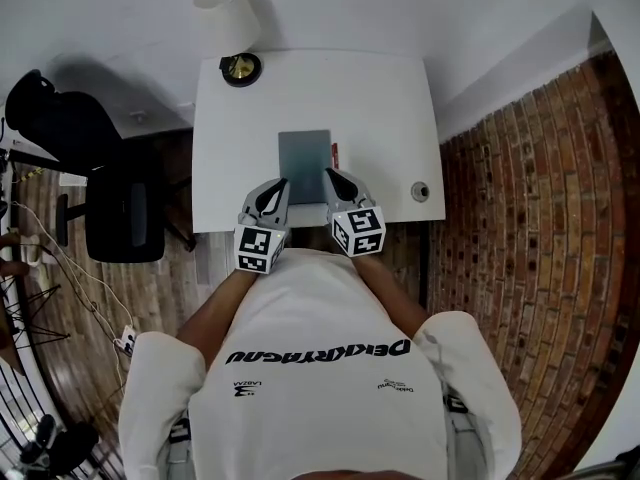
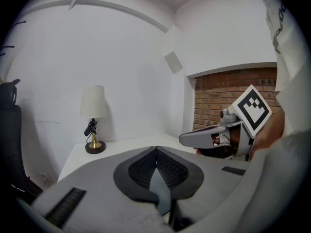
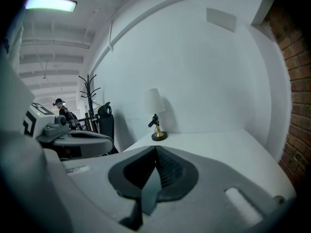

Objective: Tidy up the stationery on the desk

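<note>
The white desk [image 1: 380, 98] carries little. A flat grey rectangle [image 1: 304, 166], either a notebook or a shallow tray, lies near the front edge. A slim red thing [image 1: 334, 154], probably a pen, lies just beside its right side. A small round object [image 1: 420, 191] sits well apart by the right edge, too small to name. A lamp [image 1: 228, 13] stands at the far left corner.

Both tongs hang at the near edge, one at each front corner of the grey rectangle. The left tongs [image 1: 283, 184] are pressed together with nothing between the ribbed pads [image 2: 171, 168], and the right tongs [image 1: 330, 174] are likewise pressed together and bare.

This layout fits two readings: stationery already gathered beside the grey rectangle with the tongs drawn off, or loose pieces awaiting collection. The pictures do not settle which.

Either way, the tongs sit very near the rectangle's corners, so any motion should avoid nudging it askew. The red thing lies so close to the grey edge that it would likely take a pinch across its narrow width, lifted from above.
</note>
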The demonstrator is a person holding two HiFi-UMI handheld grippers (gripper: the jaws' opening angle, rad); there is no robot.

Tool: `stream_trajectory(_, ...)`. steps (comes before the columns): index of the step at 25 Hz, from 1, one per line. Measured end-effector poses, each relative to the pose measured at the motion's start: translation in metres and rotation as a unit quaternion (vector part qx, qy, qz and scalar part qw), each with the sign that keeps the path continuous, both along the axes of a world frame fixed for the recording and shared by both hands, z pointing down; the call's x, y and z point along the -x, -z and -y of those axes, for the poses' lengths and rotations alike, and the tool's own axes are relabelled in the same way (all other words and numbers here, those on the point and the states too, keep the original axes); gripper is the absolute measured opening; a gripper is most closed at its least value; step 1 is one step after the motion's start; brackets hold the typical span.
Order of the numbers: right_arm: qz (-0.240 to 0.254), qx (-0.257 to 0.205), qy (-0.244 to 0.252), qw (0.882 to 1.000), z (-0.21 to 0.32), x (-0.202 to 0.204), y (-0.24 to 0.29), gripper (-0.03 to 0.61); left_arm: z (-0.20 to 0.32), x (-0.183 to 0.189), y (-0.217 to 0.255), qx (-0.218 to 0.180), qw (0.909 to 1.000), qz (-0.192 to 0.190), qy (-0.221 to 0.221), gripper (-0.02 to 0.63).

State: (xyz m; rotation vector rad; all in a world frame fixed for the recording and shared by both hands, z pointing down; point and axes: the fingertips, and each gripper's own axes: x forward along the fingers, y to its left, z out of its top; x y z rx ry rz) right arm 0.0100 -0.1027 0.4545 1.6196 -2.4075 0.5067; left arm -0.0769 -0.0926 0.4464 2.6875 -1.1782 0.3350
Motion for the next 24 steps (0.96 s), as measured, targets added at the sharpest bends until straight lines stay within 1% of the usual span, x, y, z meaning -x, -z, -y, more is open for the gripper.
stream_trajectory(24, -0.012, -0.011, 0.0, 1.0, -0.004, -0.01, 0.0, -0.003, -0.001, -0.01, -0.005, -0.001, 1.0, 0.004, 0.0, -0.002)
